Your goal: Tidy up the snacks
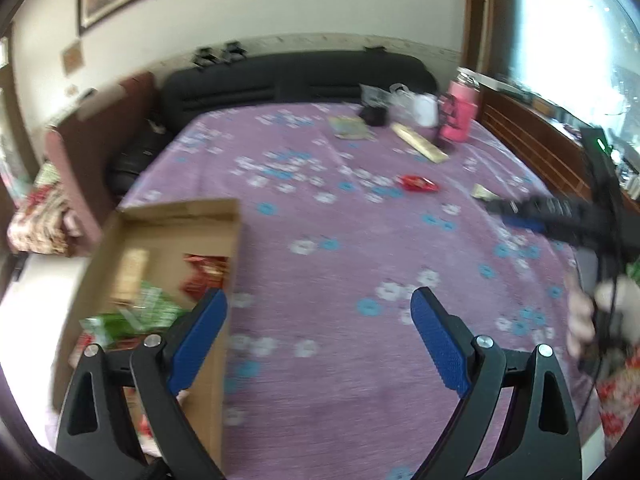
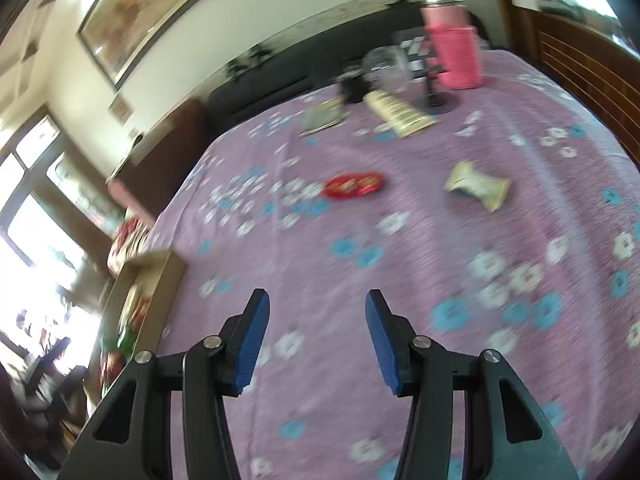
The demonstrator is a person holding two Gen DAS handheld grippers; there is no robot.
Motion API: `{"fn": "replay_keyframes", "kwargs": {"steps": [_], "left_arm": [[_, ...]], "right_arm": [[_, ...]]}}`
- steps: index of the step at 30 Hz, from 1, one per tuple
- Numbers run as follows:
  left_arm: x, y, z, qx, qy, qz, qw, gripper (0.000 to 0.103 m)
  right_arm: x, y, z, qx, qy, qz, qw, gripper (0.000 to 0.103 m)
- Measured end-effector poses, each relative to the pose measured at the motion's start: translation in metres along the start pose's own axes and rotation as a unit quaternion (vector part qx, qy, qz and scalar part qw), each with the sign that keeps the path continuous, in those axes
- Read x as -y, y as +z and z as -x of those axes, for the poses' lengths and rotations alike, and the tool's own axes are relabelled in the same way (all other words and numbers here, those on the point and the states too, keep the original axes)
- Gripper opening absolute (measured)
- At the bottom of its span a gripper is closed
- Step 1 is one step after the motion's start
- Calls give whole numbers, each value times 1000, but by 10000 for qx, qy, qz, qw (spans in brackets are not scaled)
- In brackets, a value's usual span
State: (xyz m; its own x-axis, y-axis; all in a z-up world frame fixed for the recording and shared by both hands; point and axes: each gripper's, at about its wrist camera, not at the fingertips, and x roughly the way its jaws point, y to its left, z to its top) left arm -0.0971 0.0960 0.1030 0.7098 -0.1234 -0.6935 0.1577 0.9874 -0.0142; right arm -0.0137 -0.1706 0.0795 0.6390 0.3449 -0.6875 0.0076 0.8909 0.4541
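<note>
Both my left gripper (image 1: pixel 318 308) and right gripper (image 2: pixel 316 312) hover over the bed (image 2: pixel 400 260), jaws released and empty. The cardboard box (image 1: pixel 168 224), already collecting snacks, sits beside my left jaws; the red snack (image 2: pixel 354 185) and pale packet (image 2: pixel 478 188) lie well ahead, awaiting pickup.

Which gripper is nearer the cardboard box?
Left. The left gripper hangs at the cardboard box, one finger overlapping its rim; the right gripper is farther right over the bedspread.
</note>
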Motion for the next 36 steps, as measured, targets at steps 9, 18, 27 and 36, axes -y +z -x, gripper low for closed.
{"fn": "replay_keyframes", "kwargs": {"steps": [9,18,27,36], "left_arm": [[28,-8,-48,-492,-498,-144,9974,94],[19,-18,-79,-793,-444,-11,9959,94],[8,-27,-98,-1149,-695,387,9902,94],[18,-26,-100,-1186,-657,327,9902,98]], "right_arm": [[-4,72,-68,-113,-192,283,9993,50],[-2,93,-154,-680,-381,440,9960,35],[-24,52,-103,-1766,1103,885,9741,16],[73,86,-43,-428,-925,624,9928,42]]}}
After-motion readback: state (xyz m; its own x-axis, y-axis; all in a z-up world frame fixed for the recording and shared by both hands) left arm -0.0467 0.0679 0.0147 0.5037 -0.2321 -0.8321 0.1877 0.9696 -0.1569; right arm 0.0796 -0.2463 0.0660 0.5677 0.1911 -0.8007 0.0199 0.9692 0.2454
